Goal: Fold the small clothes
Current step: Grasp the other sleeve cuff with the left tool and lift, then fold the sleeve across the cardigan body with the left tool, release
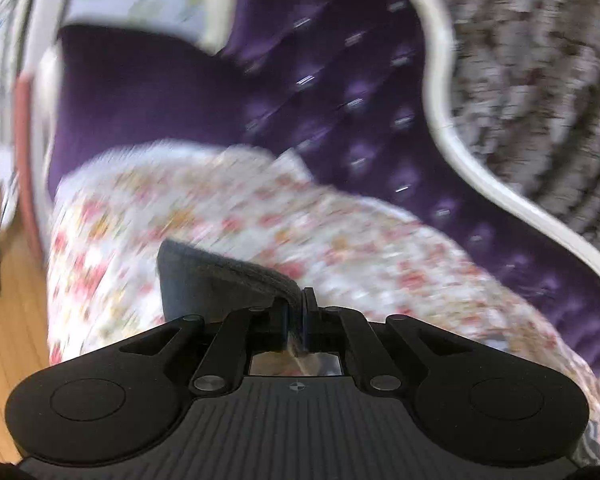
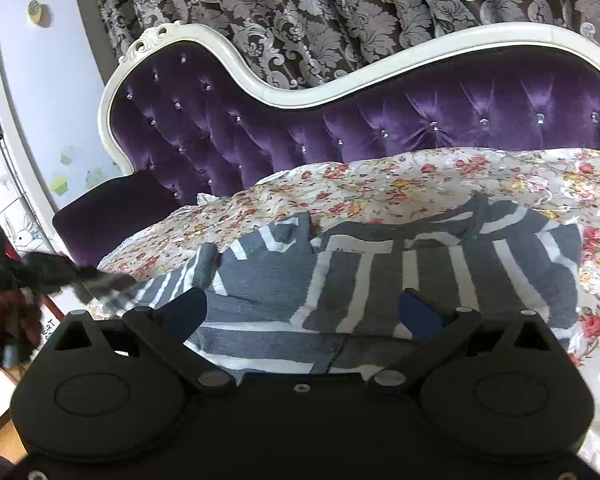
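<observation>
A grey garment with white stripes (image 2: 380, 272) lies spread on the floral sheet (image 2: 420, 176) of the sofa, just beyond my right gripper (image 2: 302, 308), which is open and empty with its jaws wide apart above the near edge of the cloth. My left gripper (image 1: 297, 300) is shut on a fold of the grey garment (image 1: 204, 276), lifted above the floral sheet (image 1: 260, 216). The left wrist view is blurred by motion. The moving left gripper shows as a dark blur at the garment's left end (image 2: 56, 272).
A purple tufted sofa back with a white carved frame (image 2: 340, 92) rises behind the sheet, with a patterned curtain (image 2: 300, 8) behind it. Wooden floor (image 1: 8, 320) lies left of the sofa edge. A lilac wall with stickers (image 2: 52, 120) stands at left.
</observation>
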Action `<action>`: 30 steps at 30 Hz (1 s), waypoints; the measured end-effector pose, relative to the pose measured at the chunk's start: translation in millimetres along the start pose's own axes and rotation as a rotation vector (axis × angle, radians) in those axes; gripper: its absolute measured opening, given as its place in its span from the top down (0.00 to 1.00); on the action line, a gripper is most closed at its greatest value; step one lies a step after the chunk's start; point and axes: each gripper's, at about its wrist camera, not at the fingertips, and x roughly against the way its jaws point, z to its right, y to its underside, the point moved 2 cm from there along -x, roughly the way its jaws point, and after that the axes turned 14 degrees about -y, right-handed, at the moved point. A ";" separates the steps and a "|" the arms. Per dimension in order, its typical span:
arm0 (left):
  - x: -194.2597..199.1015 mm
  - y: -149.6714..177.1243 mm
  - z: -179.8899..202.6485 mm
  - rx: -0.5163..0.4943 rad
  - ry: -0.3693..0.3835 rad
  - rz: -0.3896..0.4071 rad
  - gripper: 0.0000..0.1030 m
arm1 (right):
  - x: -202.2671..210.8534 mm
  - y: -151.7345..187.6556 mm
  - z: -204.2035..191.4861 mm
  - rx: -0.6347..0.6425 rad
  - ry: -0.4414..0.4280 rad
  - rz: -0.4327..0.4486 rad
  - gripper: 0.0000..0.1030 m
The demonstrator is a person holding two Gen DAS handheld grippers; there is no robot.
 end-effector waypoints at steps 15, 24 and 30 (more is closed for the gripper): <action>94.3 -9.1 205.3 -0.336 0.302 0.138 0.95 | 30.8 -15.3 28.1 -0.134 0.066 0.046 0.01; 68.8 94.3 309.1 -0.532 0.392 0.012 0.94 | 64.7 -32.8 58.5 -0.238 0.139 0.157 0.01; 51.8 158.7 342.8 -0.668 0.389 -0.063 0.92 | 79.5 -38.9 75.9 -0.288 0.196 0.224 0.01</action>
